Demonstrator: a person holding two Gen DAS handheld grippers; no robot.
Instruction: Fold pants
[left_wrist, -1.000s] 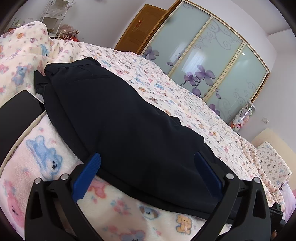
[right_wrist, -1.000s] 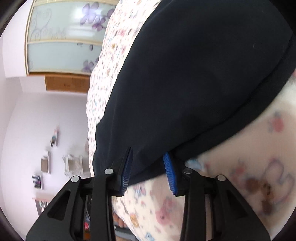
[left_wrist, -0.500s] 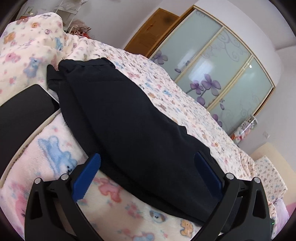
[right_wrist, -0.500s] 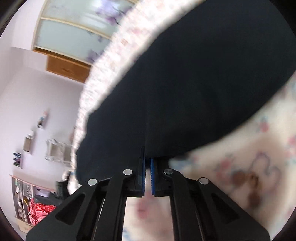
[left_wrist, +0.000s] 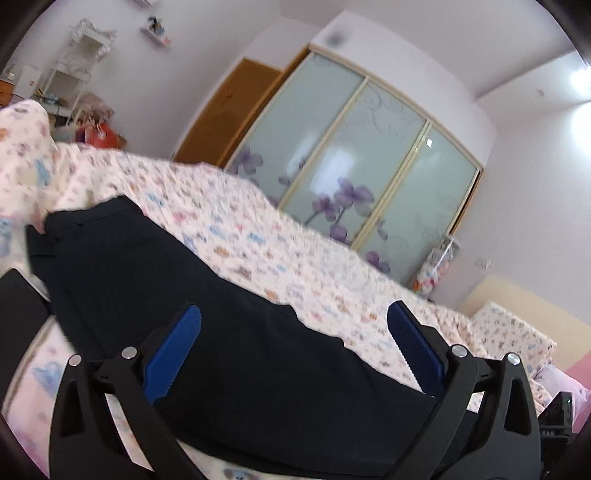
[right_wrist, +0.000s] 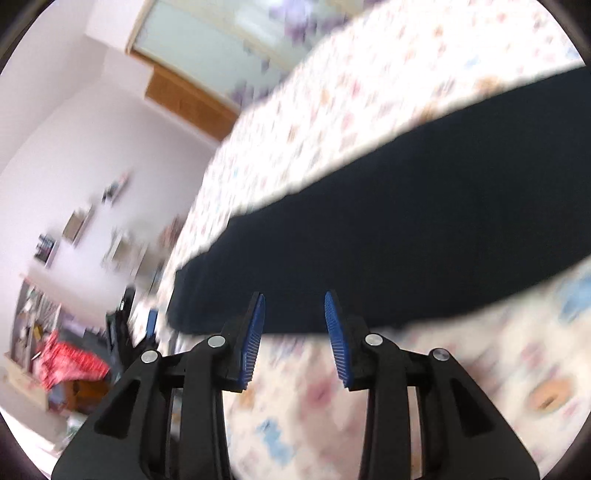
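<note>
Dark navy pants (left_wrist: 192, 310) lie folded lengthwise on a bed with a pale cartoon-print cover (left_wrist: 280, 243). My left gripper (left_wrist: 291, 343) is open and empty, raised just above the near part of the pants. In the right wrist view the pants (right_wrist: 424, 236) stretch across the blurred frame. My right gripper (right_wrist: 293, 332) is open and empty, at the pants' near edge, apart from the cloth.
A black flat object (left_wrist: 18, 306) lies on the bed left of the pants. A wardrobe with frosted floral sliding doors (left_wrist: 354, 177) and a wooden door (left_wrist: 229, 114) stand beyond the bed. Shelves and clutter (right_wrist: 59, 332) line the wall.
My right gripper closed at the pants' edge, then opened and pulled back off the cloth. My left gripper stayed open and lifted and tilted up. The pants lie flat.
</note>
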